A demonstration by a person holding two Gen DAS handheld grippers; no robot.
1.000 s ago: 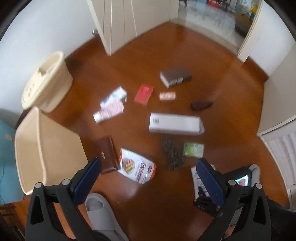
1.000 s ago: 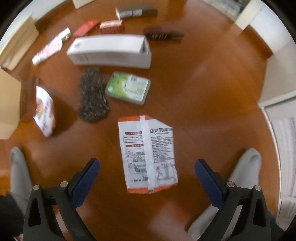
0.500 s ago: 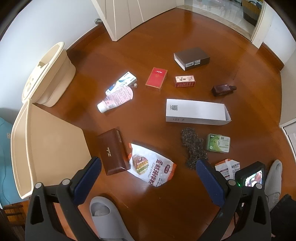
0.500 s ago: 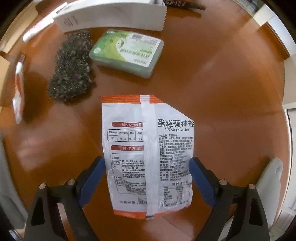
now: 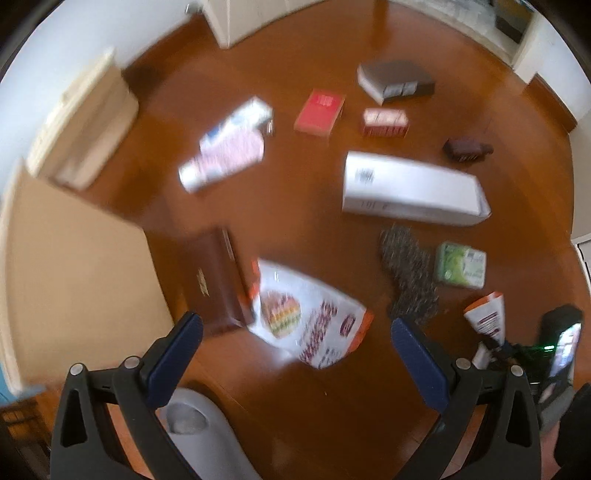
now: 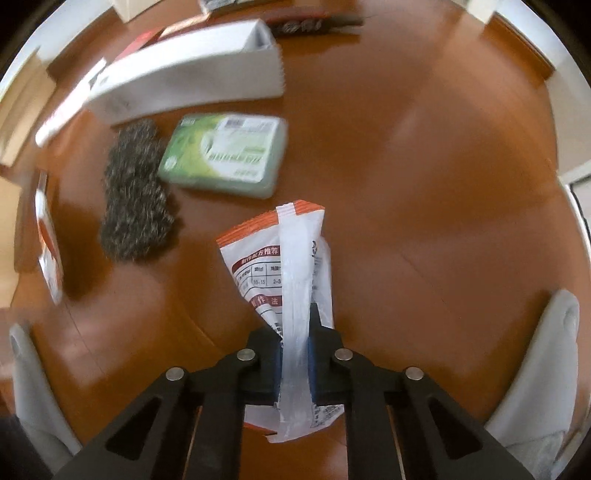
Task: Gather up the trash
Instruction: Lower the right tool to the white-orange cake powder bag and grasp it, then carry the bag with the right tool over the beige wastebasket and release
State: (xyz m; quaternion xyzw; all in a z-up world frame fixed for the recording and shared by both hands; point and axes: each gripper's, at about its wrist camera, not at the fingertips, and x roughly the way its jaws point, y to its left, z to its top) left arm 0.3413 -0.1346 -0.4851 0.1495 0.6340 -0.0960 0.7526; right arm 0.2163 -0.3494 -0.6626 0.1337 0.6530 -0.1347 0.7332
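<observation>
My right gripper [image 6: 294,354] is shut on a white and orange cake powder bag [image 6: 280,258], pinched and crumpled between the jaws above the wooden floor; the bag also shows in the left wrist view [image 5: 487,314]. My left gripper [image 5: 295,350] is open and empty above a white and orange snack bag [image 5: 306,314]. A beige bin [image 5: 70,266] with its lid up stands at the left. Trash lies scattered on the floor: a long white box [image 5: 410,188], a green pack [image 6: 225,155], a dark scouring pad [image 6: 135,192], a brown case [image 5: 216,277].
A red box [image 5: 319,112], a small red and white box [image 5: 384,120], a grey box [image 5: 395,81], a dark bottle [image 5: 467,149] and a pink tube [image 5: 225,158] lie farther off. Grey slippers [image 6: 535,369] flank the grippers. White doors [image 5: 251,14] stand at the back.
My right gripper closed on the cake powder bag and lifted it, crumpling it upright. My left gripper moved lower and closer to the floor, staying open.
</observation>
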